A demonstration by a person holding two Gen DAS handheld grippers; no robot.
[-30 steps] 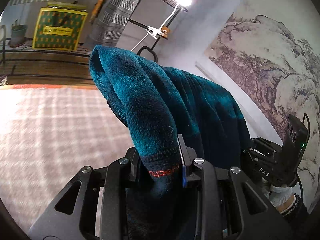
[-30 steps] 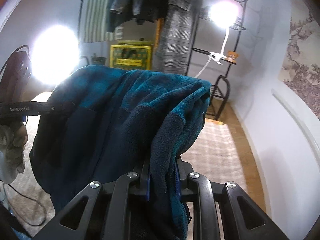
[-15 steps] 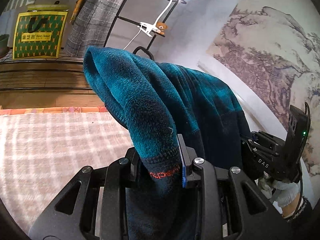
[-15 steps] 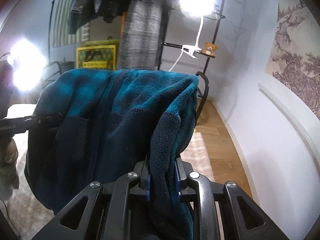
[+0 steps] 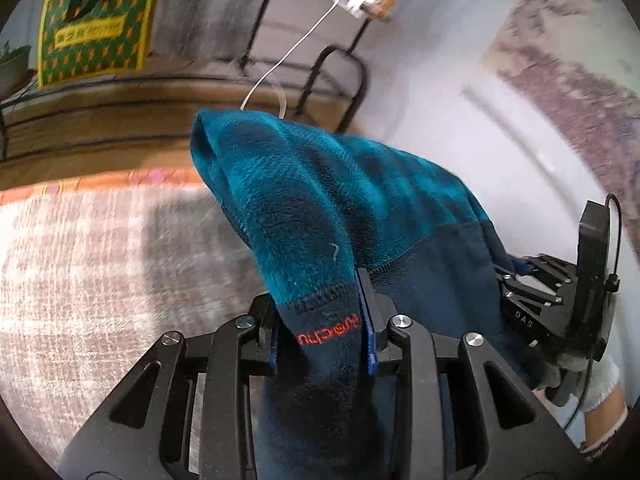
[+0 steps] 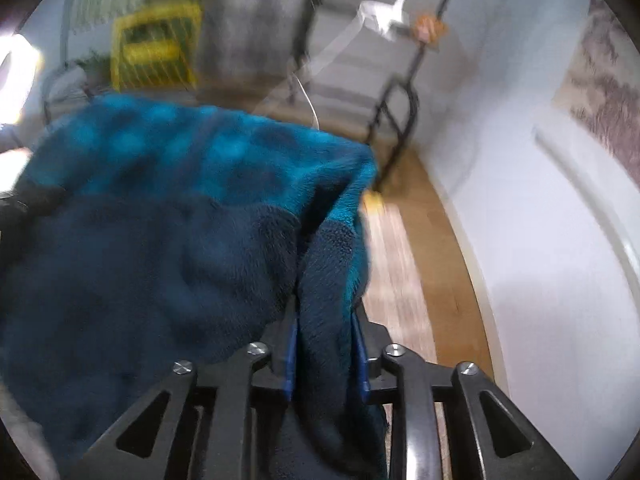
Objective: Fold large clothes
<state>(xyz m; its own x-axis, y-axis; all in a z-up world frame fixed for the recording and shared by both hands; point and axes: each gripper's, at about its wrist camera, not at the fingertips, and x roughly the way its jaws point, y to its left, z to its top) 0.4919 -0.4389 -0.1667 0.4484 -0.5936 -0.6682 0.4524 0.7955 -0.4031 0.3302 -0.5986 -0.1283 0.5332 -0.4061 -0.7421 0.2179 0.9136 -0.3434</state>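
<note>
Fleece garment (image 5: 320, 216), teal with navy panels, hangs stretched between both grippers, held up above a pale checked rug (image 5: 100, 264). Left gripper (image 5: 322, 336) pinches a navy hem band with orange lettering; jaws narrow, fabric filling the gap, blue pads pressed on both sides. Its jaws have just been opening slightly, cloth between them. Right gripper (image 6: 324, 356) clamps a bunched navy edge of the same garment (image 6: 180, 208); jaws narrow, fleece packed between the blue pads. Those jaws have also just been opening, fabric between them.

In the left wrist view the right gripper (image 5: 516, 280) shows at the far right edge, biting the garment's other end, with a white-gloved hand (image 5: 592, 380) behind it. In the right wrist view the left gripper's dark tip pokes in at the left edge, partly hidden by cloth.

Background: black metal rack (image 5: 340, 76), yellow-green bag (image 5: 96, 24), wood floor (image 6: 424, 216), white wall with an ink landscape painting (image 5: 572, 92). Both views are motion-blurred.
</note>
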